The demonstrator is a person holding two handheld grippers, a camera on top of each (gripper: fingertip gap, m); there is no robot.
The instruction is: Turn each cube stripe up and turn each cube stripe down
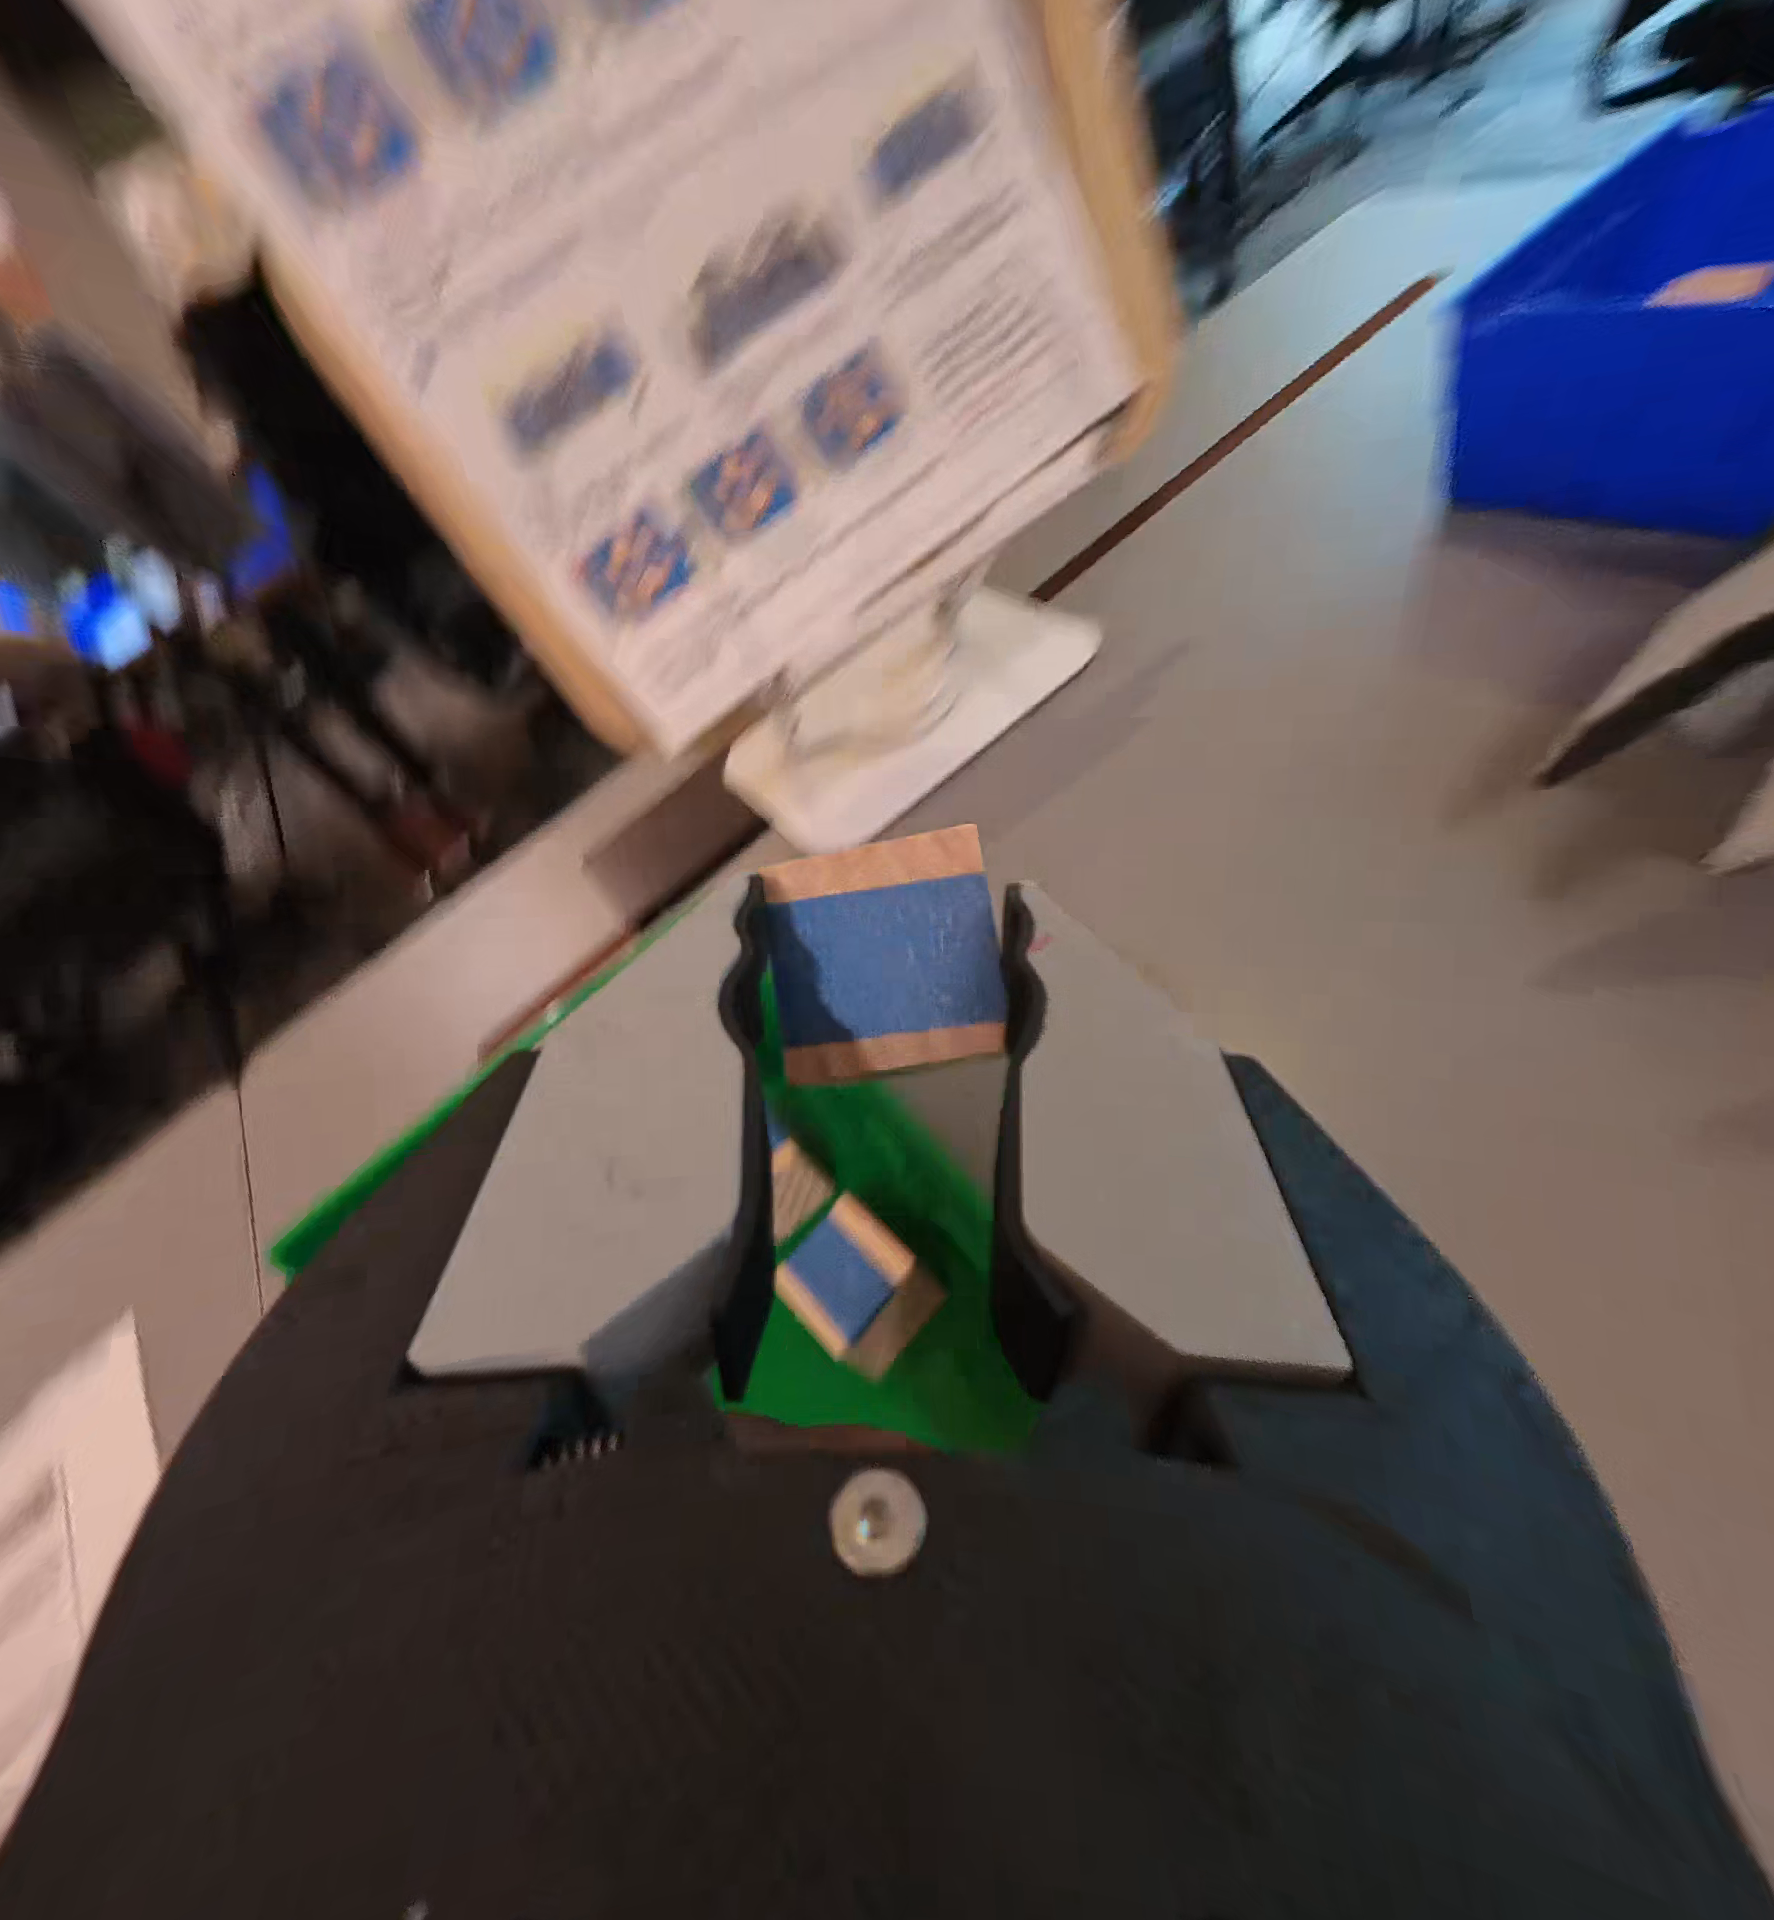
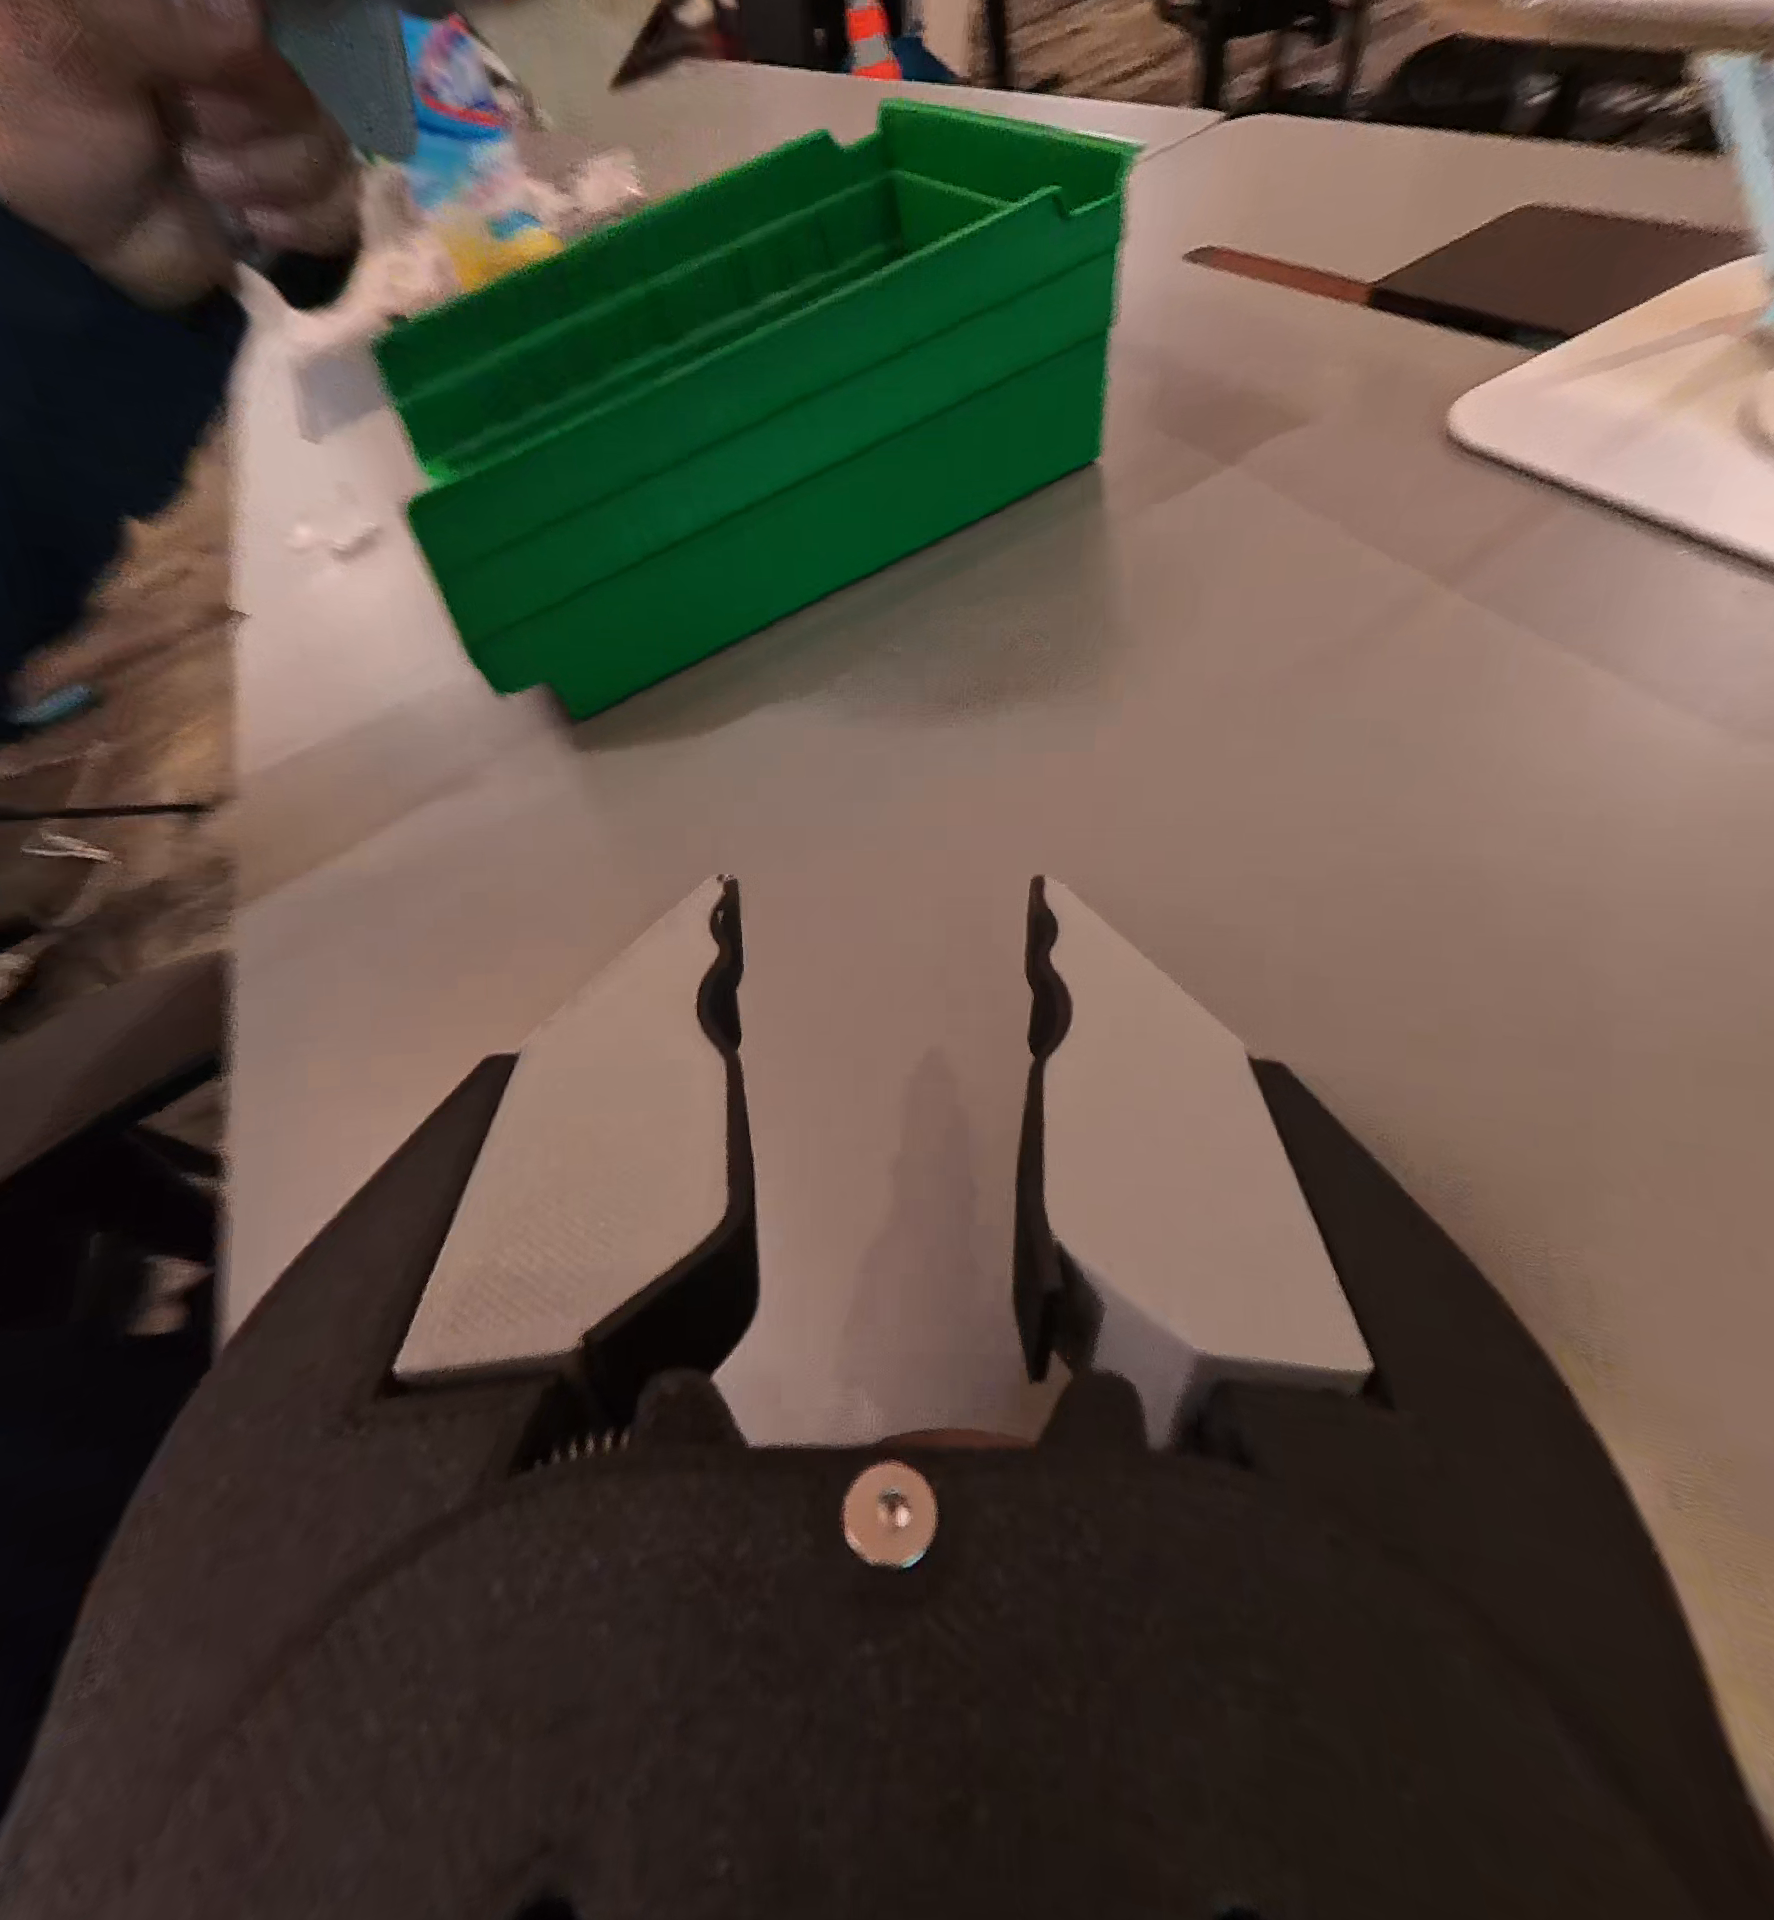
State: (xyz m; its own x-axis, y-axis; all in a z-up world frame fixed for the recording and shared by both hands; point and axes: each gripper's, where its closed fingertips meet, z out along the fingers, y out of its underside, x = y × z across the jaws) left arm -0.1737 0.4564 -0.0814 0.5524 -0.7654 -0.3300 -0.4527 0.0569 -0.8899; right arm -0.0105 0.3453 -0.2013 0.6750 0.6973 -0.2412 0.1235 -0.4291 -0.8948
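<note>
1. Cube [image 1: 883, 956], wooden with a wide blue stripe across the face toward the camera, sits clamped between the tips of the left gripper [image 1: 883, 951]; its jaws are closed to the cube's width and touch it on both sides. It is held in the air above the green bin [image 1: 883, 1153].
2. Only the left wrist view shows the cubes. A second cube [image 1: 852, 1283] lies tilted inside the bin, under the held one, blue stripe partly showing; a further piece of wood beside it is half hidden by the left finger.
3. That view is heavily blurred. Beyond the gripper stand a printed sheet on a white stand [image 1: 914, 707] and a blue box [image 1: 1641, 384] on the grey table [image 1: 1278, 831].
4. The right wrist view shows what the left cannot: the whole green bin [image 2: 758, 416] from outside, standing on the table [image 2: 1278, 779] well ahead of the right gripper [image 2: 883, 914].
5. The right gripper's jaws stand apart with nothing between them, only bare tabletop showing through the gap.
6. At the top left of this view a person's hand [image 2: 135, 135] shows, blurred; the bin's contents cannot be made out from here.
</note>
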